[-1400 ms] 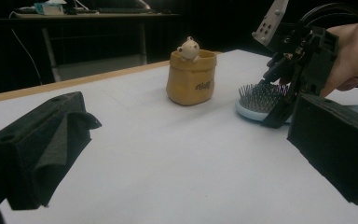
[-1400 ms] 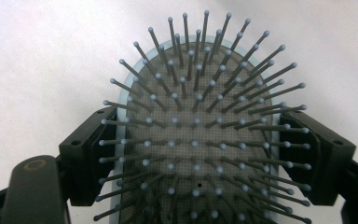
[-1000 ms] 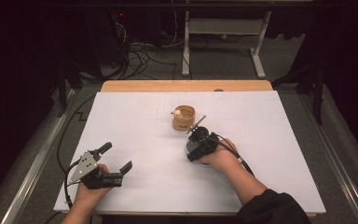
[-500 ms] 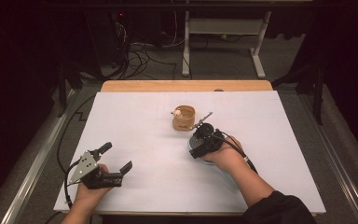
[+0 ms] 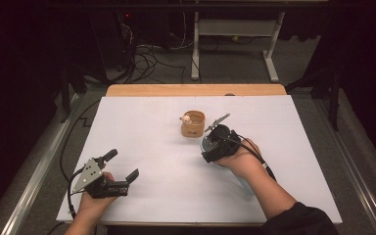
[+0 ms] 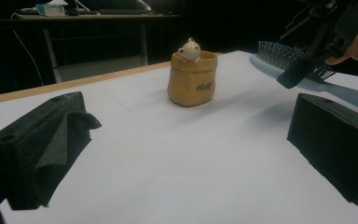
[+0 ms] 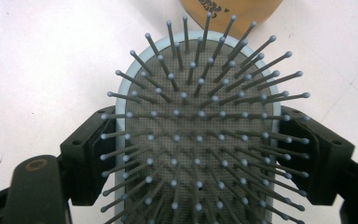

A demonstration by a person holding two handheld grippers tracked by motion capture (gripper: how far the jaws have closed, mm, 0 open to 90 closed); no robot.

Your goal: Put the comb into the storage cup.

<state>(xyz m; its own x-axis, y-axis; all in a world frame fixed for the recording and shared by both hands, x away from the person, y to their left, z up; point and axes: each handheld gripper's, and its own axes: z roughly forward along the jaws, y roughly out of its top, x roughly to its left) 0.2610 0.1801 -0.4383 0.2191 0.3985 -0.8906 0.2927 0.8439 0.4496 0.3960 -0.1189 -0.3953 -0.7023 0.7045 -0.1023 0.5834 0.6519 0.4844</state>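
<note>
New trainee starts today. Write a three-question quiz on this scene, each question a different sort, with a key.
1. True or false: the right gripper has its jaws clamped on the hairbrush head.
2. The left gripper is: A) open, holding nothing B) shut on the sack-shaped pot C) shut on the brush.
3. Fill in: the small figure peeks over the pot's ____.

Key: 1 true. 2 A. 3 rim.

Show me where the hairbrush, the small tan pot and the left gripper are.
hairbrush (image 7: 198,140): right gripper view, on its bristle pad.
small tan pot (image 6: 189,84): left gripper view, on its front wall.
left gripper (image 5: 123,165): high view, midway between its open fingertips.
</note>
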